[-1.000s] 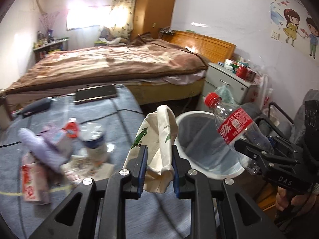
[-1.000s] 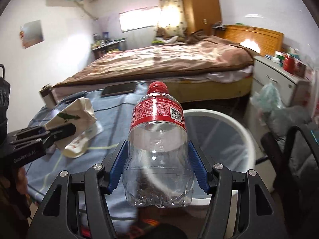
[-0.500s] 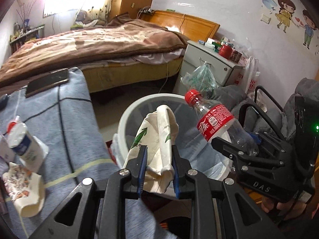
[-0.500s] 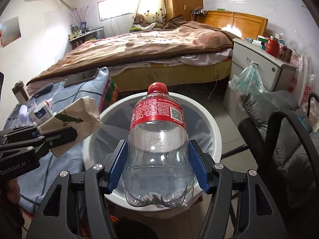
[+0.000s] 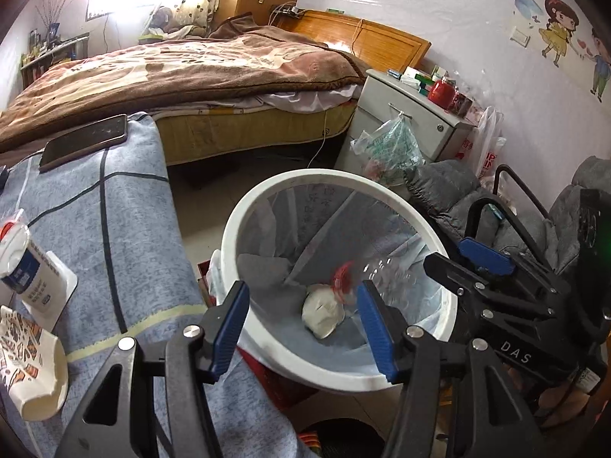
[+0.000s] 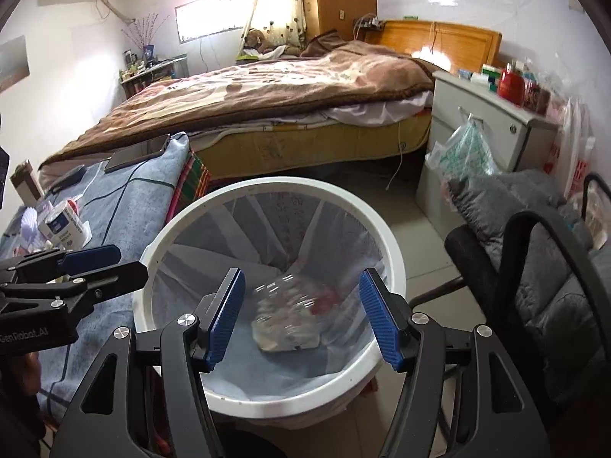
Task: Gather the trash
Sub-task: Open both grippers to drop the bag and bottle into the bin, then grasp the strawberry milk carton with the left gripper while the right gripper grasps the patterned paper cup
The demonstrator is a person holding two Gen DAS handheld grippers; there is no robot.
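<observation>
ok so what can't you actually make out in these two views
- Plastic bottle in the bin: motion-blurred in both views, label unreadable.
- White wad: partly behind the bottle, left view.
- Paper cup: cut by the left view's edge.
- Nightstand items: too small.

Left gripper: black plastic frame, triangular cut-outs in arms, silver screw heads at pivots, ribbed blue pads. White "GenRobot.AI" lettering on body in right wrist view. Right gripper: same black frame, silver screws, blue ribbed pads; "DAS" marking on side in left wrist view.
</observation>
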